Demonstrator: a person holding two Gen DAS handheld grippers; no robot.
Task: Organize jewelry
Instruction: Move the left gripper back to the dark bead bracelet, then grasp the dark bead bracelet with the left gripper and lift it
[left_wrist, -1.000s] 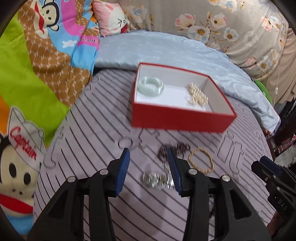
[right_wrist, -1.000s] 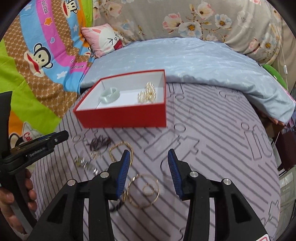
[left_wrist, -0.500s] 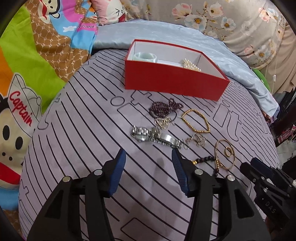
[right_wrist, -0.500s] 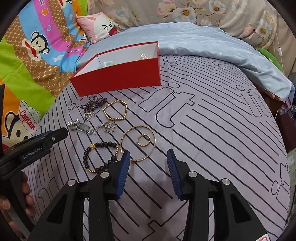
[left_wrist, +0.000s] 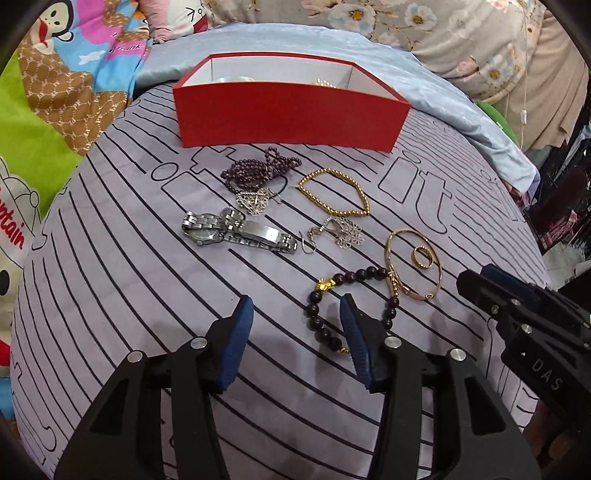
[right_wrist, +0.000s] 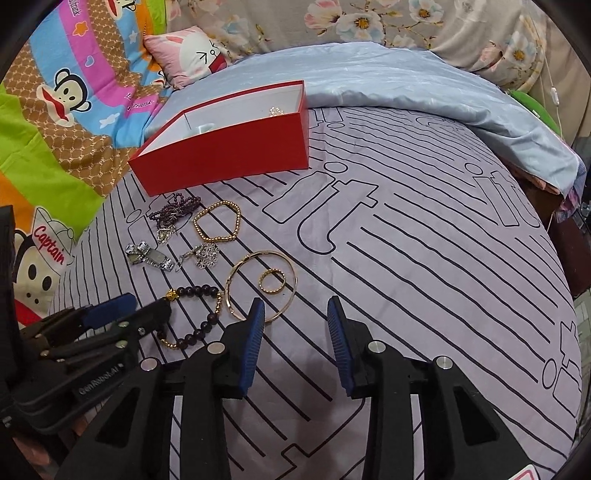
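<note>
In the left wrist view, a cartoon blanket (left_wrist: 55, 110) fills the left edge. The red box (left_wrist: 288, 114) sits at upper centre on the striped purple sheet (left_wrist: 129, 277), its tall front wall hiding most of what lies inside. Below it the jewelry is spread loose: a silver watch (left_wrist: 232, 232) at centre left, purple beads (left_wrist: 255, 171) just above it, a gold bead bracelet (left_wrist: 334, 194) at centre, a silver earring (left_wrist: 340, 232) under that, then a gold bangle (left_wrist: 413, 264) with a small ring (left_wrist: 423, 256) lying inside it, right of centre. A dark bead bracelet (left_wrist: 347, 299) touches the bangle's lower end. The left gripper (left_wrist: 297, 317) is spread wide at bottom centre, holding nothing; its right finger covers part of the dark bead bracelet. The right gripper (left_wrist: 517, 306) juts in from the right edge.

In the right wrist view, the right gripper (right_wrist: 295, 325) stands spread and empty at lower centre, its left finger overlapping the bangle's rim. A blue quilt (right_wrist: 406, 85) lies behind the box, at top.
</note>
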